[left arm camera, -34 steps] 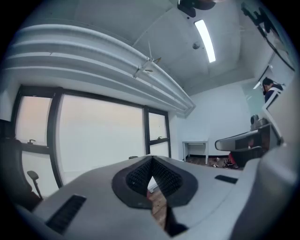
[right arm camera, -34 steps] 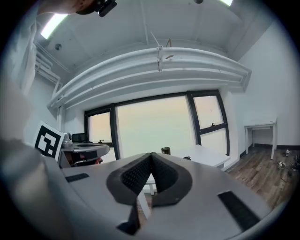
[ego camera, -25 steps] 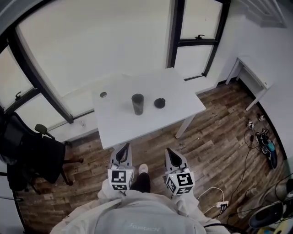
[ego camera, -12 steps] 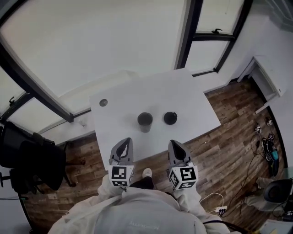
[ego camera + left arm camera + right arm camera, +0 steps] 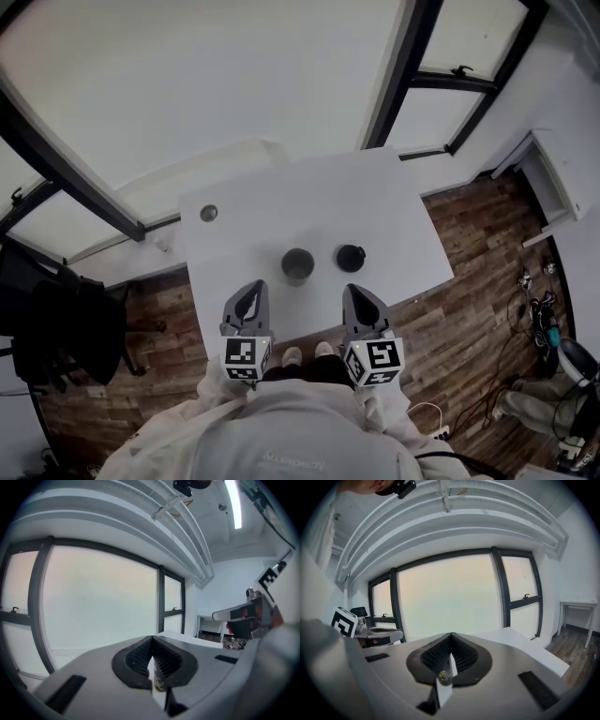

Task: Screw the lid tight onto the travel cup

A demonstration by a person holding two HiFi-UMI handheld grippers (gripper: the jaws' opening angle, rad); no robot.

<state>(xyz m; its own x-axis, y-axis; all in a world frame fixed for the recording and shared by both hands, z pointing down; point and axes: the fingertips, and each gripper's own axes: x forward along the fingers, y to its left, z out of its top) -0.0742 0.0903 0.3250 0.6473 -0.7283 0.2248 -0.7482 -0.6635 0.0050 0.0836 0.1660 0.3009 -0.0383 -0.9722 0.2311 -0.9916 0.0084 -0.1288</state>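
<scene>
Tabletop disc (image 5: 209,214) too small for identification

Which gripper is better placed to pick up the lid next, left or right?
Right, probably. The lid lies just ahead of the right gripper, right of the cup. The left gripper sits nearer the cup and could steady it. Both are shut and empty.

White table (image 5: 375,202), cup (image 5: 297,265), lid (image 5: 351,256), small round item (image 5: 208,214)
</scene>
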